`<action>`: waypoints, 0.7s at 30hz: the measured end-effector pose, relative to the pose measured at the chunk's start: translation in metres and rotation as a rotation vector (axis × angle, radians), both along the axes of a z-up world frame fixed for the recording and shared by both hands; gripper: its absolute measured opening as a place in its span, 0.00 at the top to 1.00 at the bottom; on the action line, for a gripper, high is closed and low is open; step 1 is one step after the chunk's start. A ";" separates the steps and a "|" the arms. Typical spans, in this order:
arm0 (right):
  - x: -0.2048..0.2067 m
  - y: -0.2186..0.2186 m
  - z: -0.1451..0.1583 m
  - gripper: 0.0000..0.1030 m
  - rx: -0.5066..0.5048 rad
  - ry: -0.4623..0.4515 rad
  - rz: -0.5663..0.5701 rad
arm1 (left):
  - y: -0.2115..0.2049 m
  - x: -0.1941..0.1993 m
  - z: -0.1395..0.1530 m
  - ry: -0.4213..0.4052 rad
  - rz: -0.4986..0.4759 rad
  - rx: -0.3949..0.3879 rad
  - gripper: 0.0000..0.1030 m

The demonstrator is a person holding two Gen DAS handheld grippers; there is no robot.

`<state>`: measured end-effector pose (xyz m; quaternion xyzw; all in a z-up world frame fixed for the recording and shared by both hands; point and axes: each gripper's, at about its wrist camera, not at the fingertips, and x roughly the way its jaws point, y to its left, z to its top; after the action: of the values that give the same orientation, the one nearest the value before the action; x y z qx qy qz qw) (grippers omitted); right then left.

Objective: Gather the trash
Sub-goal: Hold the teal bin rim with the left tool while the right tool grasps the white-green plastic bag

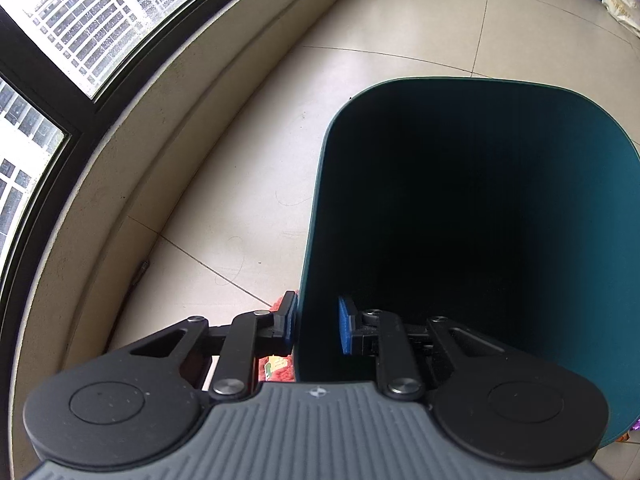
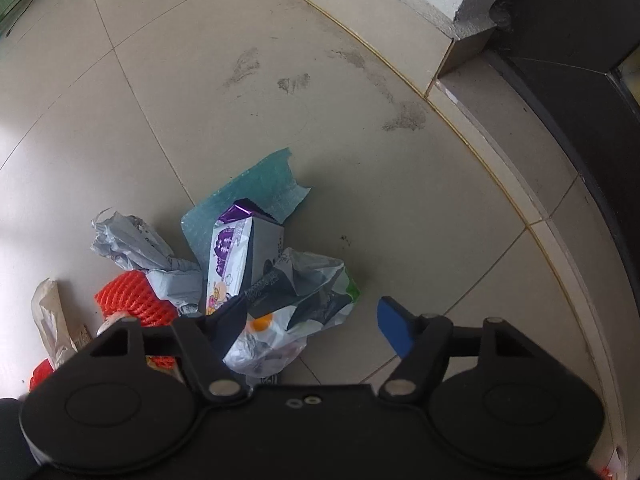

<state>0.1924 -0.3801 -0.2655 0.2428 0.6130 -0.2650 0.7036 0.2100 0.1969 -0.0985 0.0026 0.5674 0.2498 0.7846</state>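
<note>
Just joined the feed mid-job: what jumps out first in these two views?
The dark teal bin fills the left wrist view, the left hand-held gripper straddling its near wall. In the right wrist view, a trash heap lies on the tiles: purple wrapper, teal bubble sheet, orange foam net, crumpled plastic bag under the open right hand-held gripper.

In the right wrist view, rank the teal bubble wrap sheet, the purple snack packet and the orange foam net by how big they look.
1. teal bubble wrap sheet, though partly covered
2. purple snack packet, close to the sheet, so unsure
3. orange foam net, partly hidden by the right gripper
</note>
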 end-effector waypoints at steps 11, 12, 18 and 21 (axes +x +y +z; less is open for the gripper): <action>-0.011 -0.012 -0.025 1.00 0.172 -0.009 -0.081 | -0.025 0.006 -0.001 0.030 -0.032 0.097 0.85; -0.011 -0.013 -0.022 1.00 0.160 -0.014 -0.074 | -0.019 0.008 -0.005 0.031 -0.049 0.103 0.85; -0.006 -0.014 0.023 1.00 0.002 -0.029 0.074 | -0.014 0.000 -0.005 0.013 -0.086 0.080 0.87; -0.006 -0.015 0.025 0.93 0.051 0.008 0.076 | -0.012 -0.003 -0.004 -0.003 -0.105 0.070 0.88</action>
<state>0.1860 -0.3947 -0.2402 0.2363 0.6311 -0.2231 0.7044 0.2072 0.1848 -0.1025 0.0593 0.5562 0.2282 0.7969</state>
